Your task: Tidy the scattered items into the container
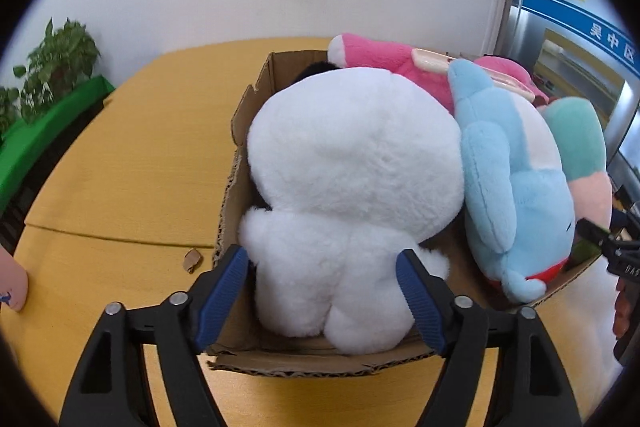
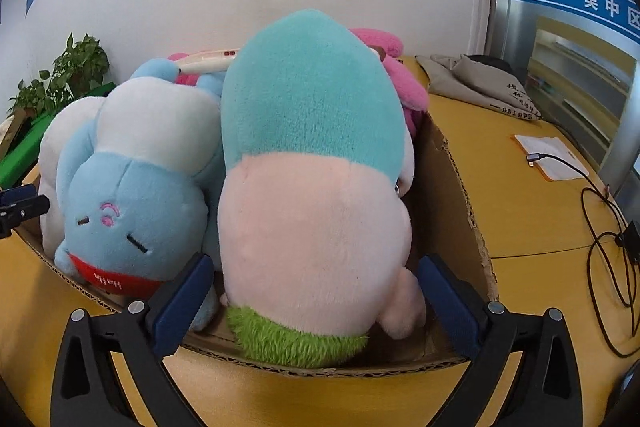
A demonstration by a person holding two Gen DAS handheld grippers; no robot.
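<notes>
**Plush toys packed into the cardboard box**

The cardboard box [image 1: 240,115] sits on the yellow bench [image 1: 132,155], crammed with soft toys. In the left wrist view, the left tongs [image 1: 322,267] stand apart on either side of the white plush [image 1: 352,187], their blue pads level with its lower body; whether they press into the fur I cannot tell. The white plush stands in the box's left end, touching the blue plush [image 1: 516,187] beside it. A pink plush [image 1: 384,57] lies across the far side.

In the right wrist view, the right tongs [image 2: 316,279] are spread wide around the teal-and-pink plush [image 2: 316,163], which stands head-down in the box's right end. A black cable [image 2: 600,223] lies on the bench nearby.
</notes>
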